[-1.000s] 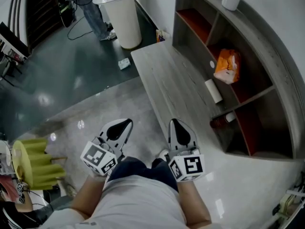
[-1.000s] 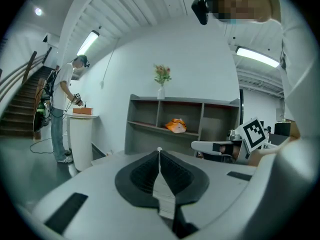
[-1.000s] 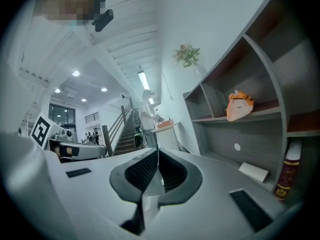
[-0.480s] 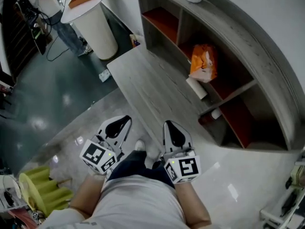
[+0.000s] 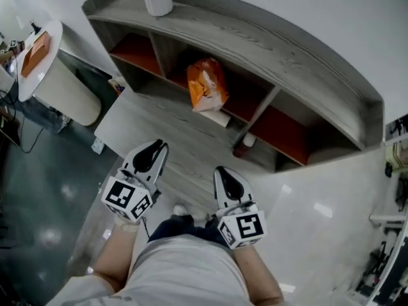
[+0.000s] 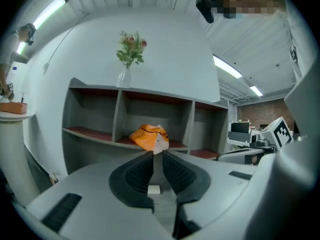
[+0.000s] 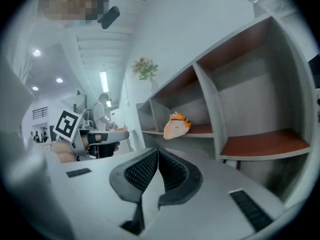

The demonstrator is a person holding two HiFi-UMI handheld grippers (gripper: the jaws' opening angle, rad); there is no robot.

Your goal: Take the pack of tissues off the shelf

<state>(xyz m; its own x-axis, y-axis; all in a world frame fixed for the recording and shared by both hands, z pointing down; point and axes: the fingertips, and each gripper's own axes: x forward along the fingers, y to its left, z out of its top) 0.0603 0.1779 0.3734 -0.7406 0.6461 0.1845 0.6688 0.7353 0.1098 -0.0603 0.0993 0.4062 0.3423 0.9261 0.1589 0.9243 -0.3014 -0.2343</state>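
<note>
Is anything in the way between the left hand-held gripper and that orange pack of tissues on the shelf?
Nothing visible does. The pack of tissues sits in the open-fronted middle compartment of the shelf, straight ahead of the left hand-held gripper, whose empty jaws are opening.

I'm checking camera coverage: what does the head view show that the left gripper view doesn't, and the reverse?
Only the head view: the dark bottle at the foot of the shelf. Only the left gripper view: the flowers in the vase on top, and the ceiling lights. Both: the shelf's middle compartment holding the orange pack of tissues, and the round white table at the left.
</note>
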